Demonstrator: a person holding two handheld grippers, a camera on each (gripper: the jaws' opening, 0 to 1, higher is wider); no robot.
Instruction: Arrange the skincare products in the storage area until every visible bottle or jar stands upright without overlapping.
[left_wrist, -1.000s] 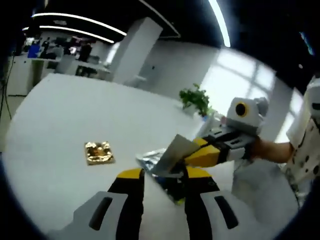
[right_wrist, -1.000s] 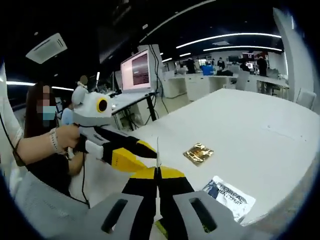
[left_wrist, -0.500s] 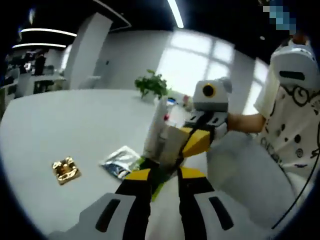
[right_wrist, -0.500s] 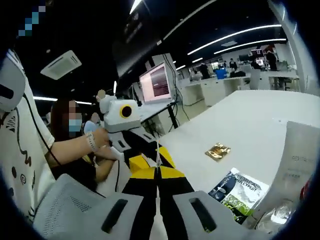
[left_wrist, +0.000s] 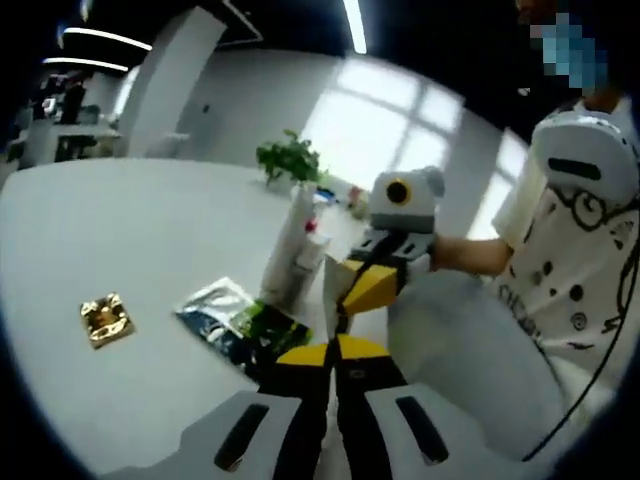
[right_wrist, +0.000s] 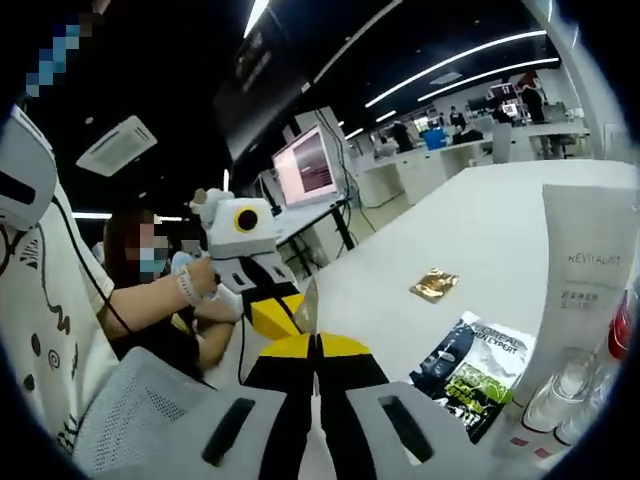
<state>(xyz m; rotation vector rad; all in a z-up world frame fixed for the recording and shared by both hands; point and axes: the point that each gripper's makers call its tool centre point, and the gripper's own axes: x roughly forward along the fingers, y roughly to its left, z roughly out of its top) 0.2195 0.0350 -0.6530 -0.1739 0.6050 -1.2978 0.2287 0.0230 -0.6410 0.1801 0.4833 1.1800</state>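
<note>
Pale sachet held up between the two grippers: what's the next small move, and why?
Probably lower the pale sachet onto bare table on the near side of the dark sachet. Both the left gripper and the right gripper seem clamped on it in the air, and that spot avoids overlapping the dark sachet or bumping the upright white tube.

Gold packet (left_wrist: 105, 319), black-green sachet (right_wrist: 478, 368), white tube (right_wrist: 577, 290), white table (left_wrist: 120, 230).

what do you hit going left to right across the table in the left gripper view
gold foil packet → dark sachet → white tube → right gripper, coming in from the right
</note>
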